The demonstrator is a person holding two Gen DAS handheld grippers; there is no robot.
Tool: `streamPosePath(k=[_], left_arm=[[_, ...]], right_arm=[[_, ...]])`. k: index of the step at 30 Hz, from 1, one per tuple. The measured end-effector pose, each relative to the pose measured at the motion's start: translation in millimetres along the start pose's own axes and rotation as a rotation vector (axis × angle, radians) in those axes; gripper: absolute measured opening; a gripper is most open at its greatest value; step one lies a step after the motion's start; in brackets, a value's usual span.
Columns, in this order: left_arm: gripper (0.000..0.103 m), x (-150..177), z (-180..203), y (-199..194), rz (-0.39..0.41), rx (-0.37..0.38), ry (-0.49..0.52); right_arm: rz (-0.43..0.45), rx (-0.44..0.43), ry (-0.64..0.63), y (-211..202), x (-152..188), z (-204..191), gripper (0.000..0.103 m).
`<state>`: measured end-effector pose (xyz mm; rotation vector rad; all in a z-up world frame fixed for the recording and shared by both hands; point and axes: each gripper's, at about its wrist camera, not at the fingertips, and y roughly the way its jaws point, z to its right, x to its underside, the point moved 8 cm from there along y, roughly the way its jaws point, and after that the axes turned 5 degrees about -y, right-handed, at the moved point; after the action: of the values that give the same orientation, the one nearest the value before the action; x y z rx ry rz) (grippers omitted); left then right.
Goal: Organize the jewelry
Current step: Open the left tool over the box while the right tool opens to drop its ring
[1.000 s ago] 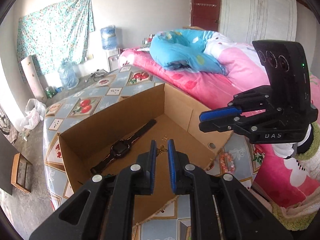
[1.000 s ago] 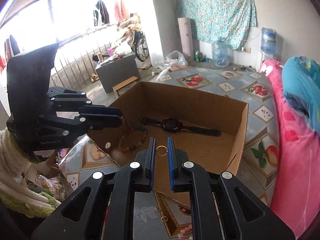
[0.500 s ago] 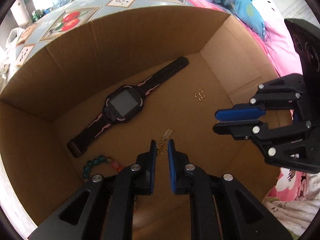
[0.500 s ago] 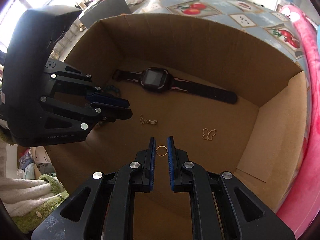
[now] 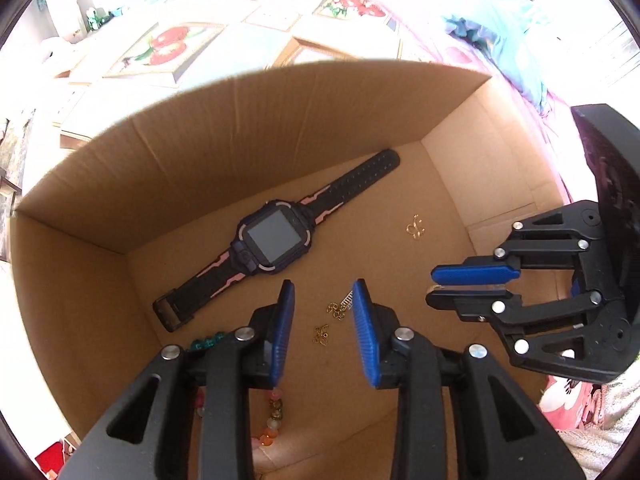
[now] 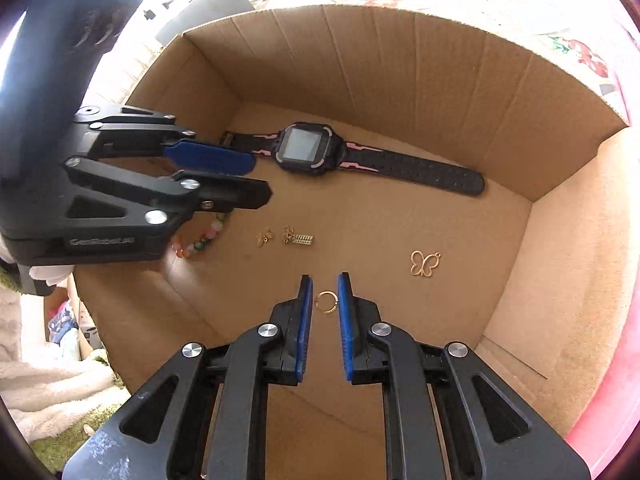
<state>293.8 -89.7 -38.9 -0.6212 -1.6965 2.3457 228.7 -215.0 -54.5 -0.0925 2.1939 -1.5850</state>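
Note:
Both grippers point down into a cardboard box (image 5: pixel 200 152). My left gripper (image 5: pixel 322 300) is open and its jaws are opening. Two small gold chain pieces (image 5: pixel 338 310) lie loose on the box floor between and below them. My right gripper (image 6: pixel 325 288) is also opening, and a thin gold ring (image 6: pixel 326 302) sits loose between its blue pads. On the floor lie a black and pink watch (image 6: pixel 308 150), a gold butterfly charm (image 6: pixel 425 263) and a coloured bead bracelet (image 6: pixel 200 242). That bracelet is partly hidden under the left gripper (image 6: pixel 260 180).
The box (image 6: pixel 400 60) has tall walls on all sides, close to both grippers. It stands on a table with a fruit-print cloth (image 5: pixel 168 44). Pink bedding (image 5: pixel 520 60) lies to the right. A fluffy white sleeve (image 6: pixel 52 380) shows at the left.
Both grippers came down from above the box into it. The left jaws have parted and the gold chain piece they pinched now lies on the floor. The right jaws have widened around the ring.

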Motion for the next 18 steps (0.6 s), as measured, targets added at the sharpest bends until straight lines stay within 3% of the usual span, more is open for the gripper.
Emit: streamPosePath(k=[6, 11, 18], left_arm=[[0.040, 12, 2, -51, 0.123, -0.001, -0.003], [0.042, 34, 11, -109, 0.285, 0.034, -0.006], [0.052, 101, 37, -171, 0.543, 0.073, 0.055]], right_arm=[[0.049, 0.000, 0.016, -11, 4, -1, 0.018], [0.134, 0.005, 0.024, -39, 3, -7, 0.019], [0.391, 0.037, -0.005, -116, 24, -41, 0.020]])
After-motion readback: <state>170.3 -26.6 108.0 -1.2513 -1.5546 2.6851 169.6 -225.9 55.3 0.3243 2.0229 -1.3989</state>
